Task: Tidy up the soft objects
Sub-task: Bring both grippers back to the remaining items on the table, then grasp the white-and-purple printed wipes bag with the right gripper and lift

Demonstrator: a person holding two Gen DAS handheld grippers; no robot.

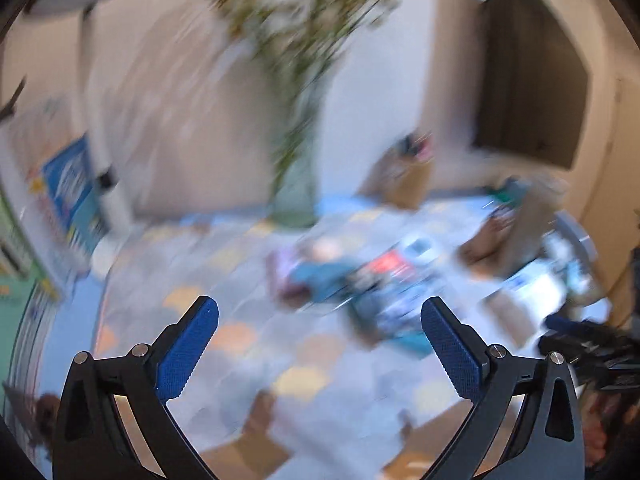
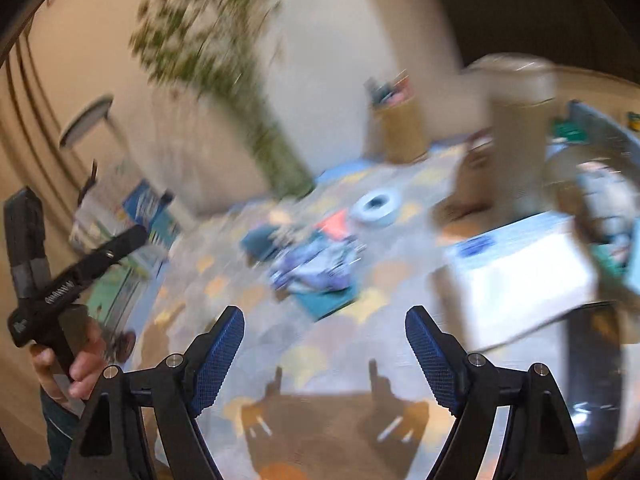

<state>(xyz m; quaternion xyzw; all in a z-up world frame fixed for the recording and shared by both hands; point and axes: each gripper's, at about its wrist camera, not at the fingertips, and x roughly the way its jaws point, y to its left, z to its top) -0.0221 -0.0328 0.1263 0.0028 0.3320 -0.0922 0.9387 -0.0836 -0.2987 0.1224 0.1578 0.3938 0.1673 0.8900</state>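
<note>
Both views are blurred by motion. A heap of soft cloth items (image 1: 340, 280), teal, purple and patterned, lies mid-table on a patterned tablecloth (image 1: 240, 340); the heap also shows in the right wrist view (image 2: 312, 264). My left gripper (image 1: 320, 344) is open and empty, held above the table short of the heap. My right gripper (image 2: 325, 354) is open and empty, also short of the heap. The left gripper's body (image 2: 60, 280) shows in the right wrist view at far left, held in a hand.
A white box (image 2: 516, 276) stands right of the heap. A roll of tape (image 2: 376, 204) lies behind it. A brown cylinder holder (image 2: 400, 128) and a potted plant (image 2: 280, 168) stand at the back. A lamp (image 1: 100, 140) stands at left.
</note>
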